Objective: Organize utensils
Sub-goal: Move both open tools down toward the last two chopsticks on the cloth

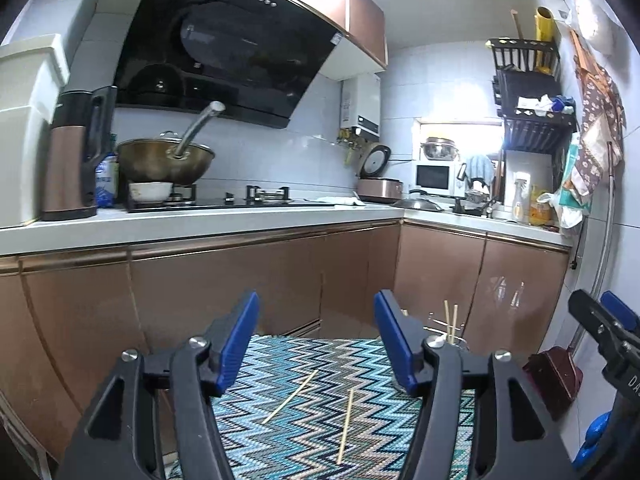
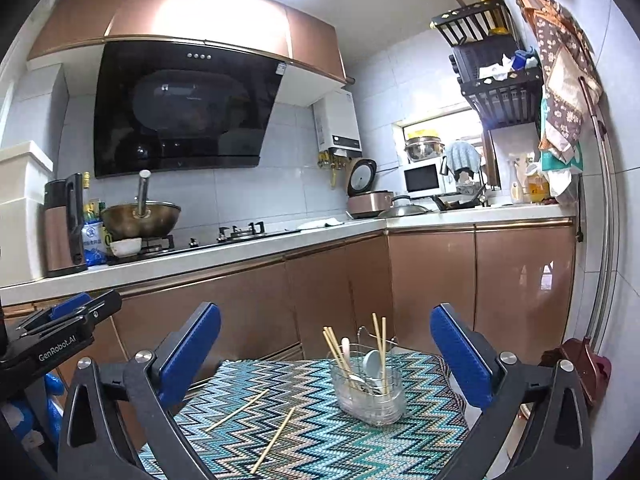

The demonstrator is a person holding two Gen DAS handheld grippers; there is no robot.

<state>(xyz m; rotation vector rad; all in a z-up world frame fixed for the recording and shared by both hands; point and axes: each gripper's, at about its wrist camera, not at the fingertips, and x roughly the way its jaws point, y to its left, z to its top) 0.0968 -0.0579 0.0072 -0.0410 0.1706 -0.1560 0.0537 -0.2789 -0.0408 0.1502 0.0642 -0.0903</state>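
Two loose wooden chopsticks lie on a zigzag-patterned mat (image 2: 304, 404): one (image 2: 237, 411) to the left, one (image 2: 273, 440) nearer me. They also show in the left wrist view, one (image 1: 290, 396) left, the other (image 1: 345, 426) right. A clear utensil holder (image 2: 370, 392) stands on the mat's right side with several chopsticks and spoons upright in it; in the left wrist view it (image 1: 452, 326) is mostly hidden behind my right finger. My left gripper (image 1: 316, 344) is open and empty above the mat. My right gripper (image 2: 326, 354) is open and empty, held back from the holder.
Brown kitchen cabinets (image 2: 320, 280) stand right behind the mat. The counter (image 2: 240, 252) holds a wok, a stove, a kettle and a rice cooker. A dustpan (image 2: 576, 364) leans at the right wall. The other gripper shows at the edge of each view.
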